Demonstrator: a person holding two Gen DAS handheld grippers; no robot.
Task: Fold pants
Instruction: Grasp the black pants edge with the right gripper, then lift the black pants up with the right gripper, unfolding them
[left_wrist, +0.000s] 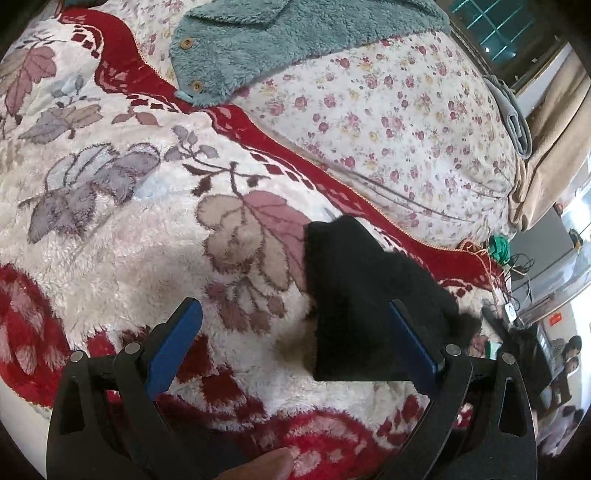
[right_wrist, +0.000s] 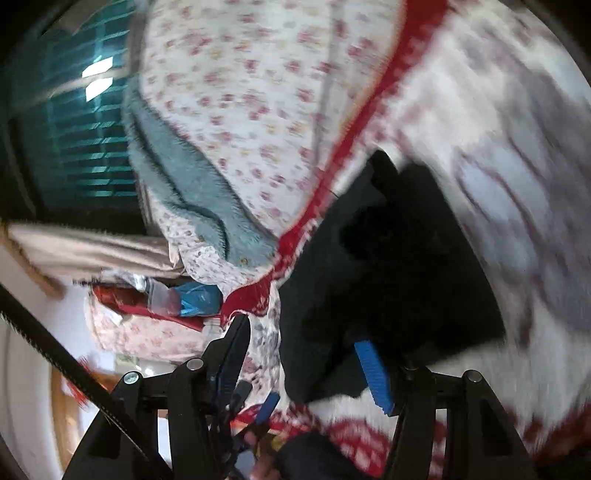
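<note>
Black folded pants (left_wrist: 362, 295) on plush blanket (left_wrist: 129, 229).

A home bedroom. A bed fills both views, covered by a plush blanket (left_wrist: 122, 221) with red borders and woven leaves, and beside it a quilt (left_wrist: 399, 122) printed with small roses. A fuzzy teal garment (left_wrist: 266, 40) with wooden buttons lies on the quilt. A window (right_wrist: 74, 122) with a grille and a beige curtain (left_wrist: 546, 155) stand past the bed's edge. Cables (left_wrist: 517, 273) trail near the bedside, and photographs of people (left_wrist: 569, 362) show at the right of the left wrist view.
</note>
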